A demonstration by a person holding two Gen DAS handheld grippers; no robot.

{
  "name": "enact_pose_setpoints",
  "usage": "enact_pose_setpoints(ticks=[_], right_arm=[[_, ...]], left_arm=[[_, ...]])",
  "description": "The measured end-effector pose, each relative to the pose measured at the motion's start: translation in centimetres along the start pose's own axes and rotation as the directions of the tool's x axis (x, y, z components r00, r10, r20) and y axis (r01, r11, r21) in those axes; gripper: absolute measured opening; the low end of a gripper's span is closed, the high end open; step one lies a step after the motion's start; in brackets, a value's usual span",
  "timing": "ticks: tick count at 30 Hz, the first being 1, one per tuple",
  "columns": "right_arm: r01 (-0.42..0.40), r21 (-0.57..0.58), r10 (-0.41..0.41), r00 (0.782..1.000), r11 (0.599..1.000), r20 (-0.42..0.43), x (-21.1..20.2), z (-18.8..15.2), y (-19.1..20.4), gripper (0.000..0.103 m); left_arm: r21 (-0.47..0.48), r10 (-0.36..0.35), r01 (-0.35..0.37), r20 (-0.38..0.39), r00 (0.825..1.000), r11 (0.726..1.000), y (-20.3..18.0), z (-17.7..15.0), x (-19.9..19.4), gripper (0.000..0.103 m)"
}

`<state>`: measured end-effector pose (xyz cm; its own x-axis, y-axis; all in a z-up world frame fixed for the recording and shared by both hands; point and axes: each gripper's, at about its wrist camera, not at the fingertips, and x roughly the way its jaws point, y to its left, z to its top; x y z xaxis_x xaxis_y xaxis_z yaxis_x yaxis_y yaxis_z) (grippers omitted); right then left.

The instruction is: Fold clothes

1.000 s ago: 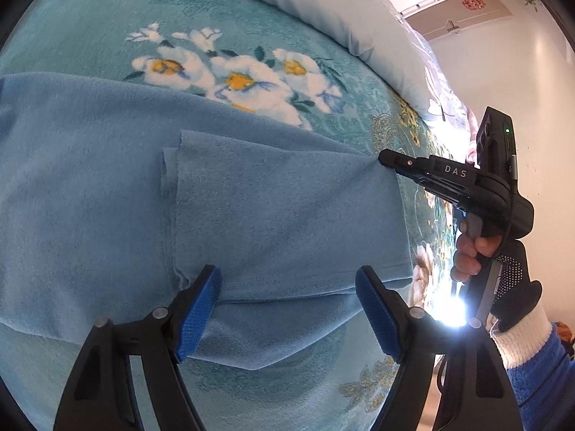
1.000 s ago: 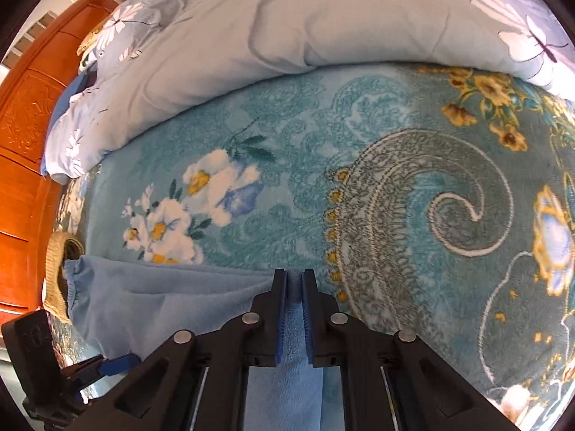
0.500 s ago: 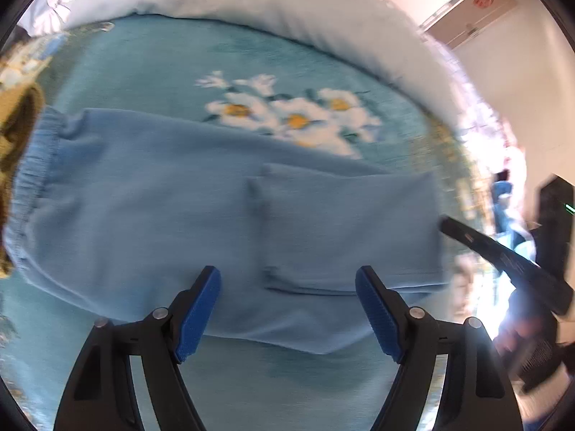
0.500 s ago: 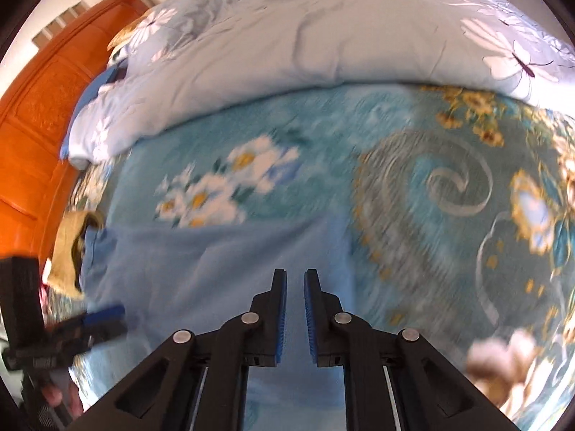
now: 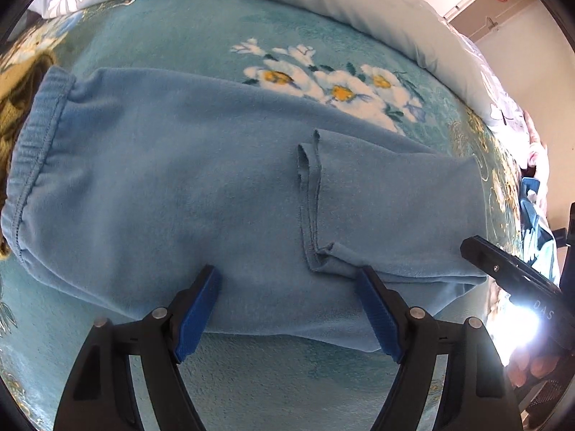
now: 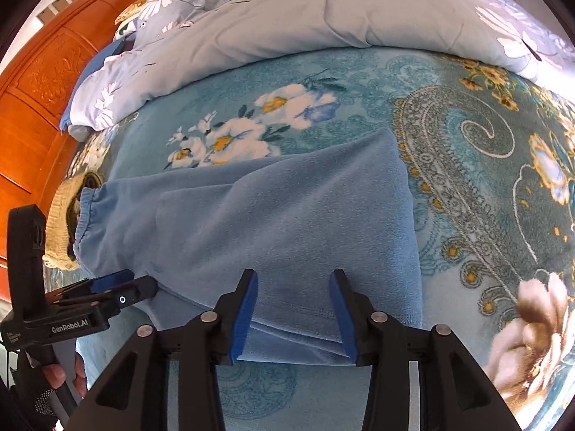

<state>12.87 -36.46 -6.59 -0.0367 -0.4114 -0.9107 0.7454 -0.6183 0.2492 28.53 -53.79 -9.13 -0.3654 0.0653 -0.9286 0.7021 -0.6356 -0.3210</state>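
Light blue fleece trousers (image 5: pixel 187 186) lie flat on the bed, elastic waistband (image 5: pixel 32 165) at the left, the leg ends folded back over the middle (image 5: pixel 391 212). My left gripper (image 5: pixel 287 309) is open and empty, hovering over the near edge of the trousers. My right gripper (image 6: pixel 293 309) is open and empty above the folded leg end (image 6: pixel 312 215). The right gripper also shows at the right of the left wrist view (image 5: pixel 510 269). The left gripper shows at the lower left of the right wrist view (image 6: pixel 107 294).
A teal floral blanket (image 6: pixel 467 151) covers the bed. A pale floral duvet (image 6: pixel 305 18) is bunched along the far side. An orange wooden headboard (image 6: pixel 39 82) stands at the left. A knitted tan item (image 6: pixel 61 222) lies beside the waistband.
My right gripper has let go of the leg fold and opened. Both grippers have pulled back from the trousers, so more of the garment shows.
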Motion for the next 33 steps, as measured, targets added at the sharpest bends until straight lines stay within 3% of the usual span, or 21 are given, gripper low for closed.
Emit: enact_pose_setpoints(ticks=[4,12,16,19,22,25,29,33], right_arm=[[-0.002,0.0,0.002,1.0,1.0,0.005,-0.1,-0.2,0.2,0.046],[0.002,-0.006,-0.002,1.0,1.0,0.01,-0.5,-0.7,0.5,0.047],[0.001,-0.01,-0.001,1.0,1.0,0.01,-0.8,-0.9,0.4,0.047],[0.004,-0.019,-0.003,1.0,1.0,0.007,-0.9,-1.0,0.4,0.047],[0.003,-0.027,-0.003,1.0,1.0,0.006,-1.1,-1.2,0.4,0.049],[0.003,-0.036,-0.003,1.0,0.999,0.004,-1.1,-1.3,0.6,0.05],[0.0,-0.045,0.0,1.0,0.999,0.005,-1.1,-1.4,1.0,0.05],[-0.004,-0.051,0.004,1.0,0.999,0.003,-0.9,-1.4,1.3,0.05]], left_arm=[[0.015,-0.013,0.013,-0.007,1.0,1.0,-0.2,-0.1,0.4,0.09],[0.147,0.128,-0.117,-0.065,0.99,0.982,-2.7,-0.3,1.9,0.098],[0.132,0.143,-0.137,-0.038,0.989,0.982,-2.8,-0.3,1.5,0.098],[0.097,0.147,-0.15,0.041,0.988,0.984,-2.0,-1.0,0.1,0.098],[0.009,0.144,-0.146,0.102,0.984,0.989,-0.2,-1.8,-2.1,0.098],[-0.16,0.139,-0.116,0.144,0.98,0.98,3.7,-2.7,-4.7,0.098],[-0.385,0.228,-0.143,0.185,0.956,0.912,9.5,-3.3,-7.2,0.097],[-0.536,0.216,-0.096,0.166,0.962,0.839,13.1,-3.0,-6.6,0.097]])
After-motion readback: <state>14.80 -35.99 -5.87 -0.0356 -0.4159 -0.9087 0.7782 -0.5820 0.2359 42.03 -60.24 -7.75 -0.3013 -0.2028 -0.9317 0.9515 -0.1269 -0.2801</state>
